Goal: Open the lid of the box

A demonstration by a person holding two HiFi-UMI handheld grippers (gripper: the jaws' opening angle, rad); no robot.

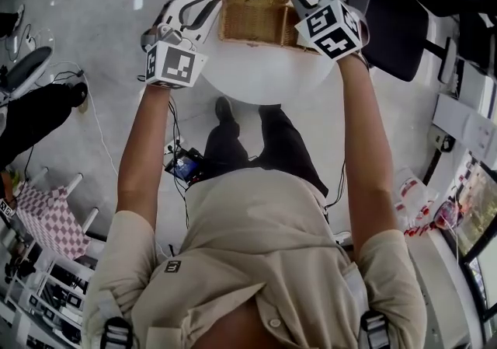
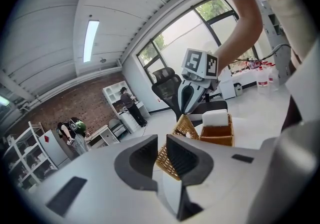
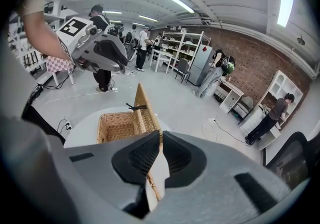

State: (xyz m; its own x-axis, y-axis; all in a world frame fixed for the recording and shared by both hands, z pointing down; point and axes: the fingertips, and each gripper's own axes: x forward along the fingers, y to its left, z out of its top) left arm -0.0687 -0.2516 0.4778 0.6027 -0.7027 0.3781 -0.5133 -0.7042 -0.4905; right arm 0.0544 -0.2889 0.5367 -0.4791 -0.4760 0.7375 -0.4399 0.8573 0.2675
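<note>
From my end, the wicker box (image 1: 252, 25) sits at the far side of the round white tabletop (image 1: 264, 75), with its inside showing. Its lid (image 3: 142, 106) stands upright along the far edge, a small dark clasp (image 3: 135, 106) sticking out of it. My right gripper (image 3: 160, 140) is clamped on the near end of the lid's top edge, and the wicker runs straight in between its jaws. My left gripper (image 2: 161, 150) hangs at the box's other end. Its jaws are only a narrow slit apart, and wicker shows through the gap. In the right gripper view it sits above the lid's far corner with floor showing between them, so I read it as gripping nothing
</note>
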